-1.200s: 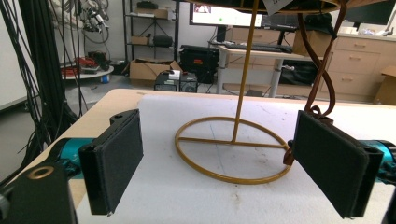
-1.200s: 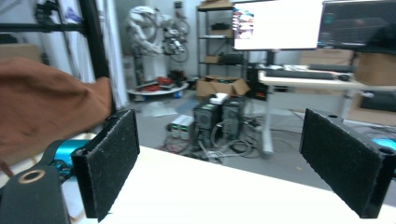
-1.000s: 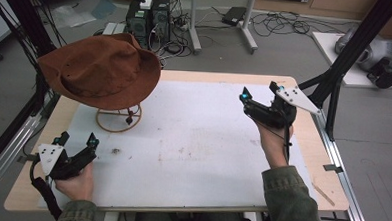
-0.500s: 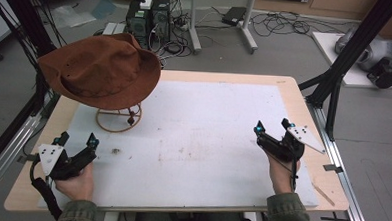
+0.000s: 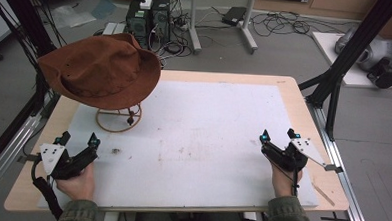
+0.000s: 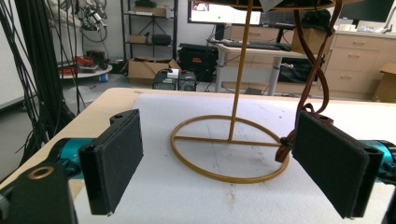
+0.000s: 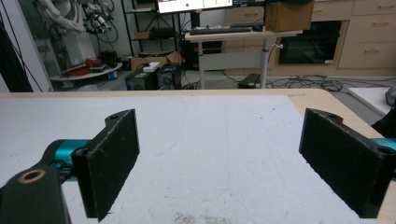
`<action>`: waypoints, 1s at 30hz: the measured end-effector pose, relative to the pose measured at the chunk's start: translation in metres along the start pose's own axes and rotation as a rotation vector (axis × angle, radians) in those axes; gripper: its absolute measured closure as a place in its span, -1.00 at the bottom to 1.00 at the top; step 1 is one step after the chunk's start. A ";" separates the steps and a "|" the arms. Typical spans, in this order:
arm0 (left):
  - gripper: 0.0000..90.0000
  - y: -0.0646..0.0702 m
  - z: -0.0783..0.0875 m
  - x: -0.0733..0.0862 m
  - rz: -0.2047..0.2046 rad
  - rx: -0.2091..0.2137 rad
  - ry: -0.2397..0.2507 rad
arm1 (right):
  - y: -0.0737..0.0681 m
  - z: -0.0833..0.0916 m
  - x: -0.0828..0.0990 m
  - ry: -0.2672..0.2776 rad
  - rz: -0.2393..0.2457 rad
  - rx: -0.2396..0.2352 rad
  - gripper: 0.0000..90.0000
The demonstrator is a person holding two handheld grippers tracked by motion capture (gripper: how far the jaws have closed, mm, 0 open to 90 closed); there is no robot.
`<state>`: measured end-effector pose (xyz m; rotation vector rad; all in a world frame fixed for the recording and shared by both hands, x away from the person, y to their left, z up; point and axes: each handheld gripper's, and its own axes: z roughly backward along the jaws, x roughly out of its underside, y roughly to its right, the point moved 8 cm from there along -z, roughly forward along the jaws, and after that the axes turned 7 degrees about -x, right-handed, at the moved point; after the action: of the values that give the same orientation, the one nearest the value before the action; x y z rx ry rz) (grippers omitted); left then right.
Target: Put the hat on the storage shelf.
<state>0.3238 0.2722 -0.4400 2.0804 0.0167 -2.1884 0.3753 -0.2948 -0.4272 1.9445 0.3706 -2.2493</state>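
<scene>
A brown brimmed hat (image 5: 98, 68) rests on a gold wire stand (image 5: 117, 119) at the table's far left. The stand's ring base (image 6: 229, 148) and upright rod lie straight ahead in the left gripper view, with a brown hat cord (image 6: 314, 70) hanging beside them. My left gripper (image 5: 77, 138) sits low near the front left corner, open, nothing between its pads (image 6: 116, 158). My right gripper (image 5: 278, 136) rests near the front right of the white mat (image 5: 208, 121), open and empty, pads (image 7: 112, 154) wide apart.
The mat covers most of a wooden table (image 5: 294, 102). A small dark speck (image 5: 115, 150) lies on the mat near the left gripper. Black frame posts (image 5: 335, 76) stand at both sides. Computers and cables (image 5: 150, 13) sit on the floor beyond the far edge.
My right gripper has come down and back toward the front right edge, from raised over the far right of the mat. The left gripper and the hat have stayed put.
</scene>
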 end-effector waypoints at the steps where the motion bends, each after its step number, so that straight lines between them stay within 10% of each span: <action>1: -0.63 0.000 0.000 0.000 0.002 0.000 -0.001 | 0.000 0.000 0.000 0.004 -0.005 -0.001 -0.74; 30: -0.63 0.003 -0.001 0.000 0.000 0.008 0.001 | 0.004 0.001 0.006 -0.017 -0.062 -0.018 -0.74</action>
<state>0.3249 0.2697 -0.4393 2.0853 0.0074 -2.1915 0.3749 -0.2988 -0.4336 1.9301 0.4535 -2.2902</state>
